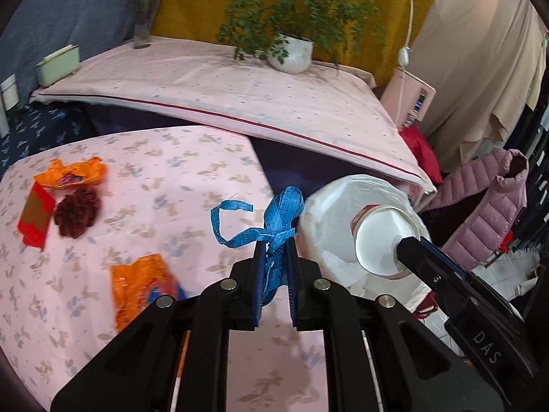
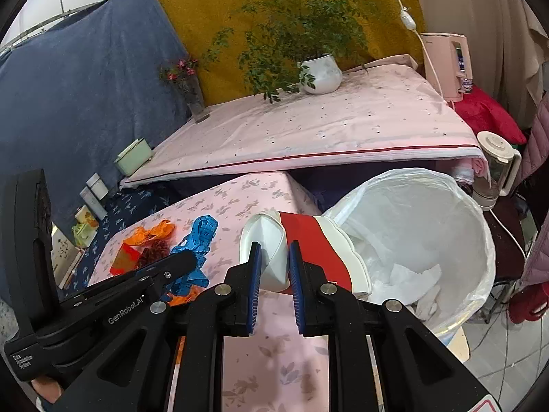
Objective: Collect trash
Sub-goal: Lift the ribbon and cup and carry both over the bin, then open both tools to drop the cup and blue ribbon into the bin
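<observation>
Soft, even indoor light is filling both wrist views, with no harsh glare.

Fisheye lenses are bending straight edges toward the rims, and black vignetting is cutting the corners. In the left view, motion blur is smearing the orange wrappers (image 1: 137, 292) near left and the rim of the white bin liner (image 1: 329, 206) at right. Faint shadows are lying under the grippers on the pink tablecloth (image 2: 274, 360); the far plant (image 2: 295, 27) is staying fairly sharp.
</observation>
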`<state>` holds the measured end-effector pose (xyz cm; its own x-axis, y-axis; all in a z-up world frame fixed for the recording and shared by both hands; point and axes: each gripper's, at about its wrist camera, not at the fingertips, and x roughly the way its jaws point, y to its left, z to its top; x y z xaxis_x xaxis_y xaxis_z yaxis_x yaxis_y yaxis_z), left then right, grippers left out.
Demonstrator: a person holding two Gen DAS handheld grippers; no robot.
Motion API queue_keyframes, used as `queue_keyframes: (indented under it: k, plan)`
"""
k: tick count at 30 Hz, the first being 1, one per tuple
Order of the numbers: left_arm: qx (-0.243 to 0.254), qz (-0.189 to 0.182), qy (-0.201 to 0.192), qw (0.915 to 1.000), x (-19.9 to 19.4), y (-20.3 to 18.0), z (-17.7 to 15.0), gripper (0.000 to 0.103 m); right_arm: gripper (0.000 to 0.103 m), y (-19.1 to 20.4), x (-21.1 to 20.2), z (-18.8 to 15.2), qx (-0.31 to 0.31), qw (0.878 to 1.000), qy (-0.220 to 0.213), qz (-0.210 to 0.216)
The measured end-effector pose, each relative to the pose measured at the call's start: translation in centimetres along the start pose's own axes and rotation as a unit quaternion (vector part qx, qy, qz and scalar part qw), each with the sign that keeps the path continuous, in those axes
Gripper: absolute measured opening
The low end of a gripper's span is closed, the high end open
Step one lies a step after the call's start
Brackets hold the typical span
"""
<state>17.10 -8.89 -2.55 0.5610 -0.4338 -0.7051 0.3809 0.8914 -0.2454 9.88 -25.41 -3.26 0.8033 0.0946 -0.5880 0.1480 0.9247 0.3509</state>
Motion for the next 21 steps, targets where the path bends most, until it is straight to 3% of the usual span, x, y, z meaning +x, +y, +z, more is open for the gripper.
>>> queue_keyframes:
  k: [12, 18, 19, 21]
  plan:
    - [0.048, -0.051, 0.034, 0.997, 4.3, -7.4, 0.1, 0.011, 0.016, -6.9, -0.9, 0.6, 0.035, 0.998, -0.008, -0.049]
    - [0.058, -0.053, 0.049, 0.9957, 6.1, -9.4, 0.0, 0.014, 0.016, -8.9, -0.8, 0.8, 0.048, 0.997, -0.008, -0.063]
    - [0.057, -0.047, 0.049, 0.996, 6.3, -9.5, 0.0, 0.016, 0.017, -9.2, -0.8, 0.9, 0.053, 0.996, -0.009, -0.065]
    - [0.053, -0.035, 0.045, 0.997, 6.4, -9.5, 0.0, 0.047, 0.019, -9.6, -0.9, 1.0, 0.063, 0.996, -0.013, -0.064]
